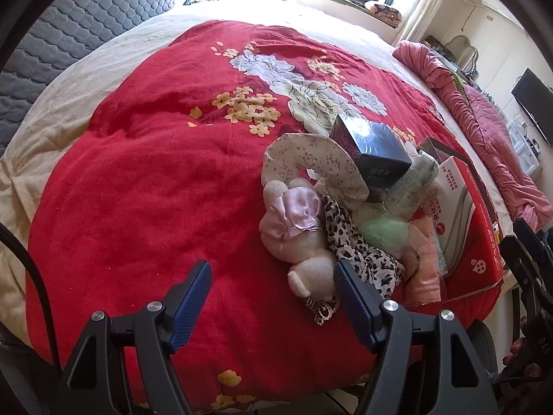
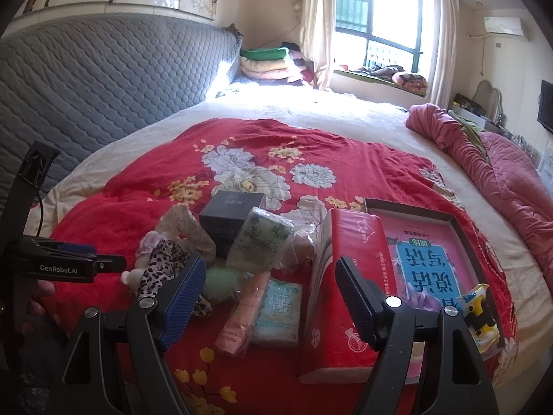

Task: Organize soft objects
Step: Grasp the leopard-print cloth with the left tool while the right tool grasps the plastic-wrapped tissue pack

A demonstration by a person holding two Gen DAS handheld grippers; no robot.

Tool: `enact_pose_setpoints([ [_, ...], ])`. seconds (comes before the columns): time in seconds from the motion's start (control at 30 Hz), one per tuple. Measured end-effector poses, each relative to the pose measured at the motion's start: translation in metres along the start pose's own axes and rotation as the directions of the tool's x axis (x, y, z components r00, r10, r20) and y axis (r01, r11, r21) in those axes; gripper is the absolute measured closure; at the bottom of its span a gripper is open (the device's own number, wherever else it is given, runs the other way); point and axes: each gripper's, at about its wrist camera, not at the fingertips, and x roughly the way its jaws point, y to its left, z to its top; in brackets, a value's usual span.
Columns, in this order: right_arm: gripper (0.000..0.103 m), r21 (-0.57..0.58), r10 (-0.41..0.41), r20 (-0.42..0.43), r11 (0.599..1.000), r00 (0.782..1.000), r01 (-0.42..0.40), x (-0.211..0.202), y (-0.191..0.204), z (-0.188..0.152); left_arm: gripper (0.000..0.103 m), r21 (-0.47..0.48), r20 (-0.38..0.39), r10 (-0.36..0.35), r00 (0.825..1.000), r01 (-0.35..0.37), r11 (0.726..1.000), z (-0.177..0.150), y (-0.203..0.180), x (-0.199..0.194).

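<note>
A heap of soft things lies on the red flowered quilt (image 1: 155, 190). It holds a cream plush rabbit in a pink satin dress (image 1: 297, 228), a leopard-print cloth (image 1: 359, 245), a green fluffy ball (image 1: 383, 231), a rolled pink towel (image 1: 421, 266) and a floral fabric ring (image 1: 311, 159). My left gripper (image 1: 273, 276) hangs open just in front of the rabbit, its right finger beside the rabbit's foot. My right gripper (image 2: 269, 273) stands open above the towel (image 2: 242, 314), a pale tissue packet (image 2: 280, 311) and the green ball (image 2: 219, 282), holding nothing.
A black box (image 2: 224, 221), a floral tissue pack (image 2: 259, 242), a tall red carton (image 2: 349, 276) and an open box tray with a pink book (image 2: 432, 263) crowd the right. A yellow toy packet (image 2: 480, 314) lies in the tray. The grey quilted headboard (image 2: 103, 86) is at far left.
</note>
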Motion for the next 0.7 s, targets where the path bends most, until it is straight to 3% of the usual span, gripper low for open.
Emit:
enact_pose_setpoints([
  [0.27, 0.025, 0.021, -0.014, -0.021, 1.0, 1.0, 0.015, 0.012, -0.01, -0.003, 0.031, 0.11, -0.011, -0.163, 0.987, 0.163, 0.981, -0.004, -0.038, -0.006],
  [0.57, 0.025, 0.066, -0.028, -0.016, 0.997, 0.999, 0.029, 0.02, -0.031, 0.001, 0.031, 0.313, -0.032, -0.068, 0.997, 0.074, 0.947, -0.015, -0.087, 0.009],
  [0.7, 0.025, 0.077, -0.041, -0.013, 0.996, 0.999, 0.042, 0.025, -0.038, 0.004, 0.043, 0.379, -0.03, -0.005, 1.0, 0.016, 0.925, -0.017, -0.099, 0.021],
])
